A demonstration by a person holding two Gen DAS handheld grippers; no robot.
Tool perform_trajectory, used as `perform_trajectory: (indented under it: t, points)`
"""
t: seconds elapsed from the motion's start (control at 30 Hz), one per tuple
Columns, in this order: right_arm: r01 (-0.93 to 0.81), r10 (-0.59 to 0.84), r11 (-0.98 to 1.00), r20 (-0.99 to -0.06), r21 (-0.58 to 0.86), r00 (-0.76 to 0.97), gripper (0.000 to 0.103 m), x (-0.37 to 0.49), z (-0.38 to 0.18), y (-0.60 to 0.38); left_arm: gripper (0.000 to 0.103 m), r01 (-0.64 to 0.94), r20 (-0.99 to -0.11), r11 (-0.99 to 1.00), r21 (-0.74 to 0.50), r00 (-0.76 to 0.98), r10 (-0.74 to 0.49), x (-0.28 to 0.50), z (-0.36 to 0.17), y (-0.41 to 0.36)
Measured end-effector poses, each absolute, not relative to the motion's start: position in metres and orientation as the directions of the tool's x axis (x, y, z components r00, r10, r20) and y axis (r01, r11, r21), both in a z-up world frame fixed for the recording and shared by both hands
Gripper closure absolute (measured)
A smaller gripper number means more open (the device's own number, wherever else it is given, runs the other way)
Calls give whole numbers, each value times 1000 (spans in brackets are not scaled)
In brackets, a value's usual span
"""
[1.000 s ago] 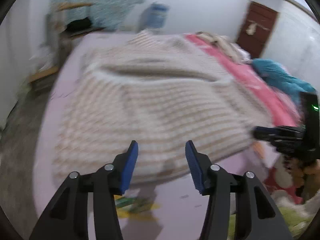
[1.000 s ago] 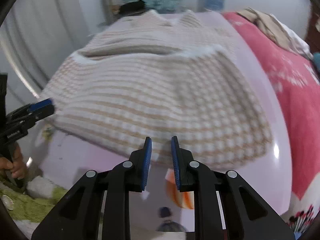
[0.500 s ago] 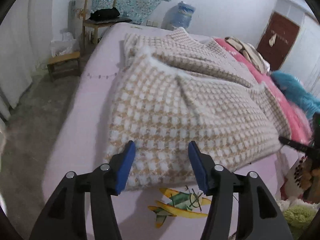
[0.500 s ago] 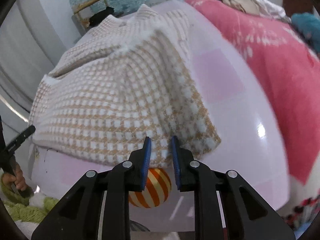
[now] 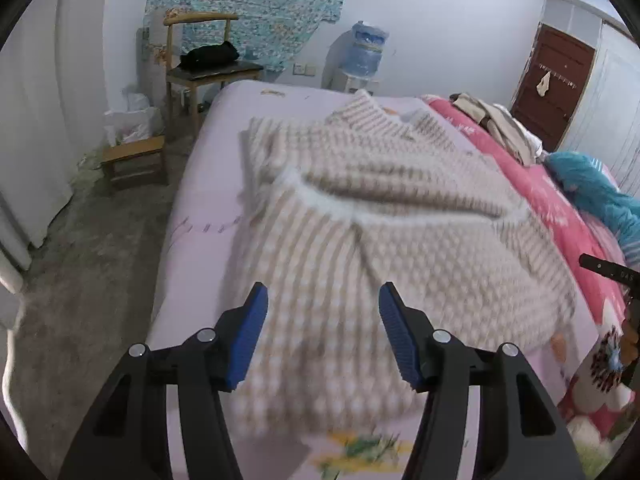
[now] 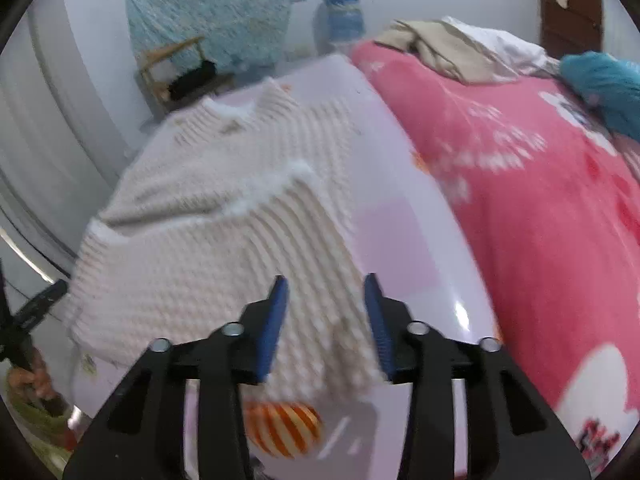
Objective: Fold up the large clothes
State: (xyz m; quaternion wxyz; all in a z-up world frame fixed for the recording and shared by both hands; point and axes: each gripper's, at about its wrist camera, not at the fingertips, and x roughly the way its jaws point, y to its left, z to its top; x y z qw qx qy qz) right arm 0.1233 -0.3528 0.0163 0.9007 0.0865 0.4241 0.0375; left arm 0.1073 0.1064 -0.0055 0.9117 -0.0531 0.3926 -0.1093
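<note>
Both tools are held above the near edge of the bed (image 5: 188,216), and nothing is gripped by either. Left tool (image 5: 323,334): its jaws are opening, with the blurred hem of the checked sweater (image 5: 384,240) seen behind the gap. Right tool (image 6: 325,322): its jaws are opening too, over the sweater's (image 6: 208,248) near corner. The beige-and-white sweater is spread folded on the pale pink sheet (image 6: 404,240), beside a pink blanket (image 6: 532,208). A chair (image 5: 204,64) is seen by the wall.
</note>
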Motion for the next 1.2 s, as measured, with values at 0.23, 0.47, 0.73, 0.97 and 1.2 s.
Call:
perform_trajectory:
  t: [0.23,0.47,0.73,0.97,1.2]
  points:
    - [-116,257,965,-774,234,579,49,177,-14,-302,46,123,-793,980,-158,575,-200,178,-26,61]
    - [-93,181,984,-826,155,533,45,196,-41,-294,43,94,-824,988,-121,546,-153,193,-39,56]
    - [-208,260,963,-792,170,552,36,198,-19,-262,38,160,-796,986,-52,590,-138,189,-18,35]
    - [-196,224,970,-834,142,504,32,213,-42,-249,33,133,-837,990,-35,537,-102,204,-42,27]
    - [-155,216,975,-824,157,524,30,212,-24,-256,26,112,-840,993,-30,536,-86,204,-43,28]
